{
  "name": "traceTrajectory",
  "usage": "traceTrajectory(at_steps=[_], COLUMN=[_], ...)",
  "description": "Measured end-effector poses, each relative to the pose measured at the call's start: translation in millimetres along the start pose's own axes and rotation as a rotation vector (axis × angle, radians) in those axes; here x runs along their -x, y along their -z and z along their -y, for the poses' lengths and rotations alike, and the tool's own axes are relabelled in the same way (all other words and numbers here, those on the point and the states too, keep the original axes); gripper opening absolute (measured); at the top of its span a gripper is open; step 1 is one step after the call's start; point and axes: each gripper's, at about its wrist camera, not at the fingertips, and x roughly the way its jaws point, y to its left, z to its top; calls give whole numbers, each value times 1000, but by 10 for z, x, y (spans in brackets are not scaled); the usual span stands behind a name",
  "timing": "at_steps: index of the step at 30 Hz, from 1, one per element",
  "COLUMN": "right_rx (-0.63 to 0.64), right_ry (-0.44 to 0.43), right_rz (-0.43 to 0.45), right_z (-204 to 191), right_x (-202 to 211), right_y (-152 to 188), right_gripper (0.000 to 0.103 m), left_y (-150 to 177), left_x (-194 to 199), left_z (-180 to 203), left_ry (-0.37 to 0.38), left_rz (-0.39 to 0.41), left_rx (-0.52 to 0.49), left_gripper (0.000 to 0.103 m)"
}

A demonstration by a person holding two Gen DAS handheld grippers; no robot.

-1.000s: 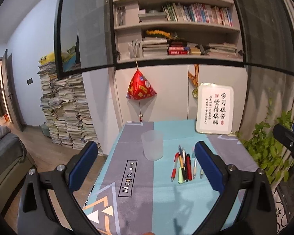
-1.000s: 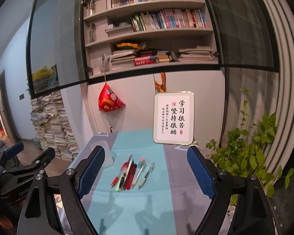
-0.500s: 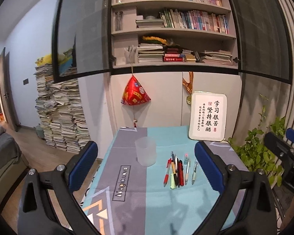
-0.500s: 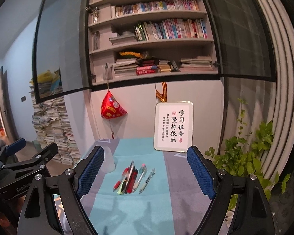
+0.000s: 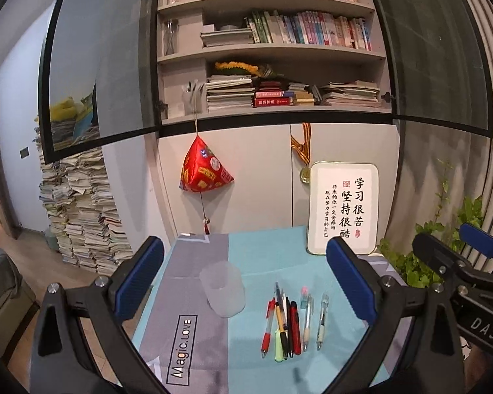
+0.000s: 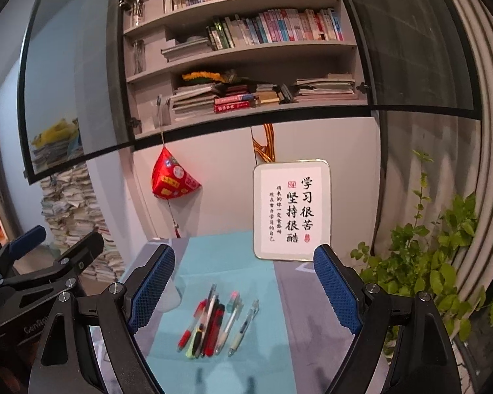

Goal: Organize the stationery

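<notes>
Though pulled back and higher over the bench (image 5: 256, 256) than a second ago, both hand-held grippers, left (image 5: 245, 282) and right (image 6: 245, 290), released, empty; pens (image 5: 287, 323) untouched beside cup (image 5: 223, 290), sorting not begun.

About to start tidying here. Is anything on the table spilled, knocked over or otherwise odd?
Nothing is spilled or tipped. The frosted cup stands upright and looks empty, while the pens lie loose in a bunch beside it on the tablecloth. Both grippers are open, holding nothing.
</notes>
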Motion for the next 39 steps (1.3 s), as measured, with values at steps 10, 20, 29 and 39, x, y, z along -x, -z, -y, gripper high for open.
traceTrajectory(at_steps=[10, 20, 29, 39], right_rx=[27, 22, 17, 28], right_ry=[7, -9, -6, 20], right_rz=[-22, -24, -67, -87], right_z=[-14, -143, -215, -215], right_x=[55, -67, -334, -472], right_y=[85, 115, 141, 131], right_gripper=[87, 87, 87, 87], left_y=[45, 39, 82, 121], left_x=[28, -79, -260, -414], left_z=[2, -156, -248, -254], left_ry=[8, -8, -15, 9], left_rz=[-30, -49, -76, -105], left_rx=[14, 11, 1, 16], left_gripper=[99, 99, 99, 99])
